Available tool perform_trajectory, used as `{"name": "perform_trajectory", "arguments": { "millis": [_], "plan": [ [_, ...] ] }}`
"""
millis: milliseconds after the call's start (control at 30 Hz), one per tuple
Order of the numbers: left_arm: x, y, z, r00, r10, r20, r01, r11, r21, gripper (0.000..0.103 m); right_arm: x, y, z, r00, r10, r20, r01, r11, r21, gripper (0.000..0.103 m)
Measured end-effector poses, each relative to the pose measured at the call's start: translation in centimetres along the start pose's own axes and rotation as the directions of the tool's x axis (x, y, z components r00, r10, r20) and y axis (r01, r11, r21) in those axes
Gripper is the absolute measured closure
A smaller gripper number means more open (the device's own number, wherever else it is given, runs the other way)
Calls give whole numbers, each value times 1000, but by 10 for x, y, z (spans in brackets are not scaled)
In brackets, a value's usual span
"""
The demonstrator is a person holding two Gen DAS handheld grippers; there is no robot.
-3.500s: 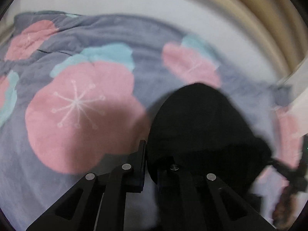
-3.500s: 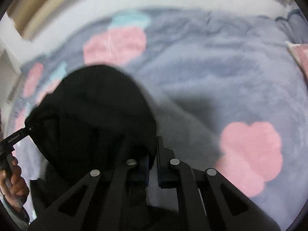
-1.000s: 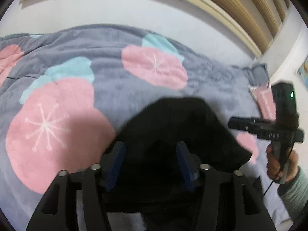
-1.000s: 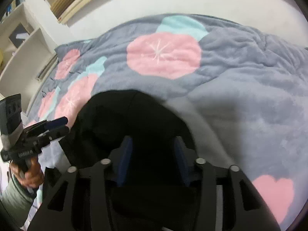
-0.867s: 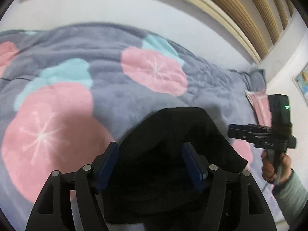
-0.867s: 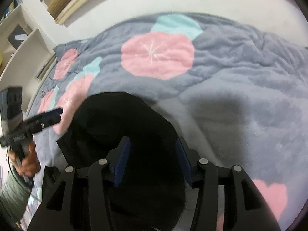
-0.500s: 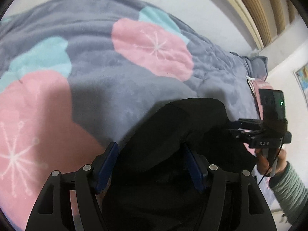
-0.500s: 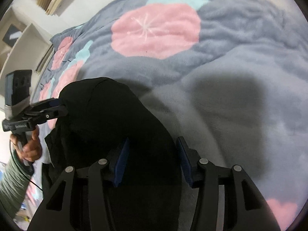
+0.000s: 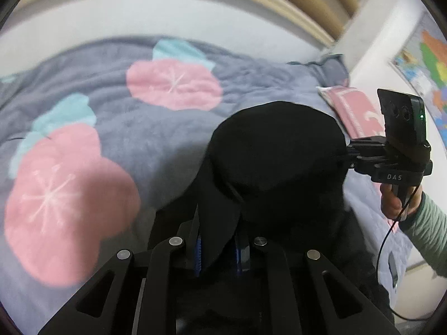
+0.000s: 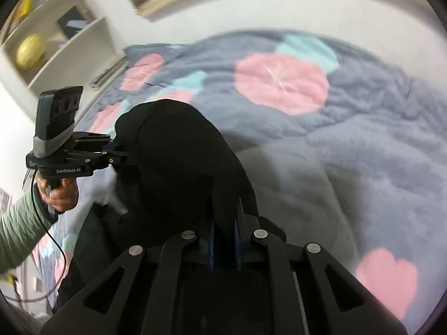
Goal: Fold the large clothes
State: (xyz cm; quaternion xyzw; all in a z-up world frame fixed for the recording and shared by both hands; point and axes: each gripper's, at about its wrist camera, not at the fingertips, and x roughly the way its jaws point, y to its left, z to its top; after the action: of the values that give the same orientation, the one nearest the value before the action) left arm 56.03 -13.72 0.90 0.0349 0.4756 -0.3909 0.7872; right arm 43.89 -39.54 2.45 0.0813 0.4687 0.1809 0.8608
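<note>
Left wrist view: your left gripper (image 9: 218, 247) is closing, its blue pads pinching a fold of the black garment (image 9: 276, 162), which bulges toward 1 o'clock over the flowered blanket (image 9: 117, 128). Right wrist view: your right gripper (image 10: 223, 247) is clamped tight on the black garment (image 10: 178, 156), bunched toward 11 o'clock.

Grey blanket (image 9: 134, 139) with pink flowers, map (image 9: 427, 64) at 2 o'clock, shelf (image 10: 64, 50) with yellow ball (image 10: 30, 50) at 10.
</note>
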Motion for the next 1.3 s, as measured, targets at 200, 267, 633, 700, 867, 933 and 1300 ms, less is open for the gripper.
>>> {"name": "perform_trajectory", "arguments": {
  "millis": [200, 267, 633, 700, 867, 933, 1300],
  "plan": [
    [-78, -64, -60, 998, 44, 35, -48, 993, 108, 87, -71, 77, -54, 998, -34, 48, 39, 995, -94, 89],
    [-95, -91, -89, 998, 52, 29, -55, 988, 143, 87, -89, 98, -80, 998, -43, 46, 47, 993, -107, 89],
    [-103, -164, -250, 991, 72, -109, -60, 992, 112, 84, -92, 161, -233, 995, -66, -72, 63, 997, -40, 89],
    [-81, -157, -274, 982, 77, -175, -68, 996, 56, 84, -77, 160, -251, 993, -60, -97, 61, 998, 1, 89],
    [-83, -160, -302, 977, 81, -200, -78, 997, 22, 83, -59, 160, -274, 984, -83, -158, 90, 995, 35, 85],
    [-100, -159, -306, 980, 64, -190, -63, 998, 7, 78, -71, 161, -280, 981, -102, -163, 109, 993, 37, 81],
    [-194, -153, -246, 996, -15, 85, 25, 993, -119, 58, -157, 194, -210, 995, -96, 34, 94, 994, 52, 48]
  ]
}}
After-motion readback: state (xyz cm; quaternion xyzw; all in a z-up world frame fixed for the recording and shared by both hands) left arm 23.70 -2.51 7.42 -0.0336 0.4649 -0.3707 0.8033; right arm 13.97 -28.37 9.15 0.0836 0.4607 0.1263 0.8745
